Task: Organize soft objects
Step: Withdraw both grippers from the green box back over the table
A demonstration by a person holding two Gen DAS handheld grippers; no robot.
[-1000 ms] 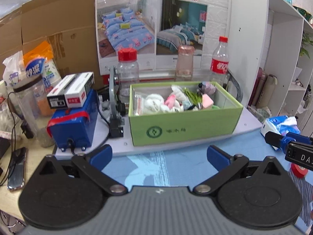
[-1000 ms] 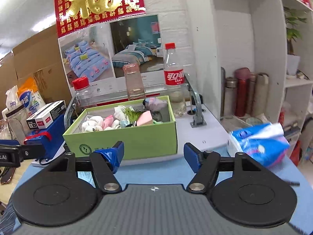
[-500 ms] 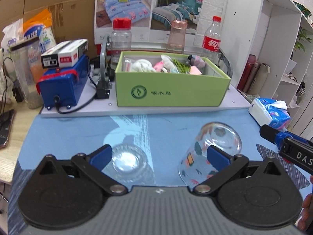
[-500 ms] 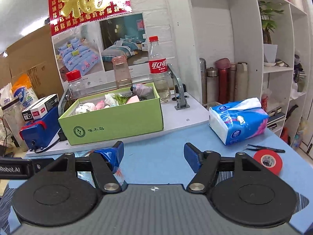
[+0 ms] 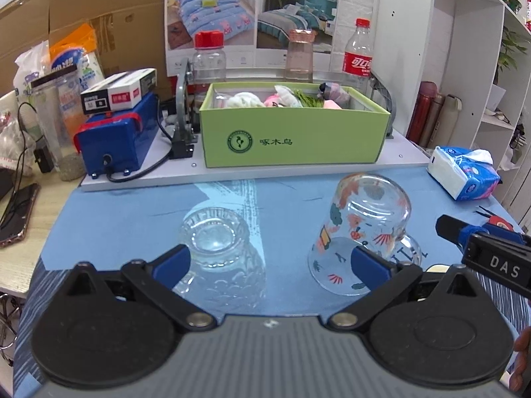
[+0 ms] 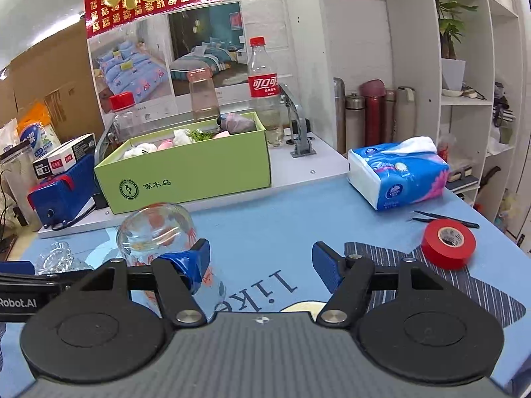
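A green cardboard box [image 5: 295, 132] [image 6: 186, 172] stands on a white platform at the back of the blue mat. It holds several soft items: a white plush [image 5: 245, 99], pink pieces, a green sprig and a grey-purple bundle [image 6: 237, 121]. My left gripper [image 5: 270, 262] is open above the mat, well short of the box, nothing between its fingers. My right gripper [image 6: 262, 260] is also open and empty, over the mat's printed lettering. Its body shows at the right edge of the left wrist view.
Two glasses stand upside down on the mat: a clear embossed one [image 5: 215, 235] by my left finger, a printed one [image 5: 361, 229] [image 6: 156, 229] between the two grippers. A tissue pack [image 6: 398, 175], red tape roll [image 6: 448, 242], tweezers [image 6: 444, 215], bottles and a blue device [image 5: 116, 139] surround them.
Both grippers have drawn back from the green box and sunk toward the mat. The two upturned glasses, the tape roll and the tweezers have come into view. Jaw openings look unchanged.
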